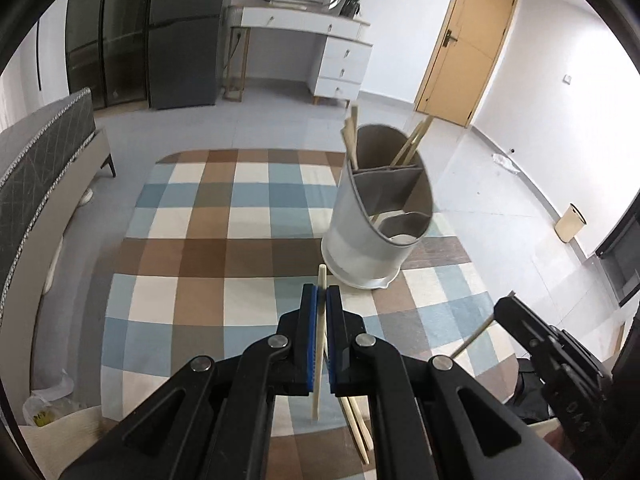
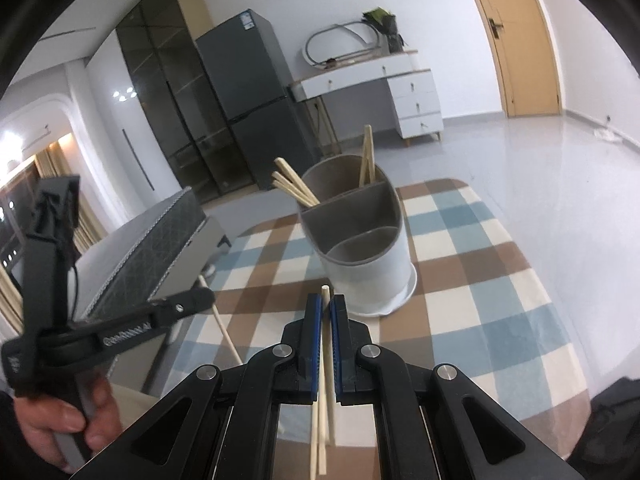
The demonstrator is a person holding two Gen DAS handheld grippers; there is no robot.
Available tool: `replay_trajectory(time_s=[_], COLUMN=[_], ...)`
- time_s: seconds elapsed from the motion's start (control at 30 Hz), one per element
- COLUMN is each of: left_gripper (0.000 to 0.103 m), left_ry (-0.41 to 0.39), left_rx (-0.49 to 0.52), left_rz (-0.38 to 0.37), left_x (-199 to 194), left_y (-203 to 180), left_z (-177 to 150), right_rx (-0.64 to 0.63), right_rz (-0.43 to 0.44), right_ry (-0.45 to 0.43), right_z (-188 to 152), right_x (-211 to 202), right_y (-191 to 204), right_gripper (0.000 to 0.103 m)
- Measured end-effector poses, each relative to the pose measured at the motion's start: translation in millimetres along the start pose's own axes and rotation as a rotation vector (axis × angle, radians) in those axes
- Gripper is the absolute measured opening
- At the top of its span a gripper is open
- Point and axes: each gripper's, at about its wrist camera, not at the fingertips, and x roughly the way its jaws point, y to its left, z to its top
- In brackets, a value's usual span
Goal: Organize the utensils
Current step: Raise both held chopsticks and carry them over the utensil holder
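Left gripper (image 1: 321,296) clamped on chopstick (image 1: 320,344), right gripper (image 2: 325,306) clamped on chopsticks (image 2: 325,360), holder (image 1: 372,232) near table edge

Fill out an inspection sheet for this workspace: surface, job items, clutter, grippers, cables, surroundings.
Surface: checked tablecloth over the table.
Job items: grey divided utensil holder upright, chopsticks in its far compartments; more loose chopsticks on the cloth.
Clutter: nothing seen.
Grippers: left gripper shut on one chopstick; right gripper shut on another chopstick.
Cables: nothing seen.
Surroundings: dark fridge, white dressing table, wooden door, waste bin.
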Motion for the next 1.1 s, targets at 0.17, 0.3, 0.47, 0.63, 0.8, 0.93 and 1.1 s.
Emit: replay_trajectory(time_s=[0.17,0.3,0.47,0.63,0.8,0.93,1.1], left_gripper=[0.0,0.0,0.0,0.0,0.0,0.0,0.0], left_ry=[-0.008,-0.009,-0.018,-0.019,-0.028,-0.036,-0.081], left_rx=[0.031,0.049,0.059,0.046,0.041,0.022,0.024], left_rz=[-0.005,-0.015,-0.023,-0.053,-0.071,-0.091,-0.119], left_x=[-14,-21,-27,-33,-38,-42,-51], left_y=[-4,-7,-10,-14,-19,-22,-29], left_z=[-4,-3,1,13,32,53,89], right_rx=[-0.017,-0.027,-0.041,-0.041,-0.057,-0.062,-0.086], right_rz=[-0.007,-0.015,-0.025,-0.022,-0.021,-0.022,-0.022], right_ry=[-0.03,-0.037,-0.055,-0.075,-0.093,-0.105,-0.14], right_z=[-5,-6,-2,9,29,50,92], right_x=[-13,-18,-25,-30,-32,-30,-28], right_y=[10,14,16,16,16,13,12], right_gripper=[0.004,0.004,0.004,0.004,0.004,0.004,0.004])
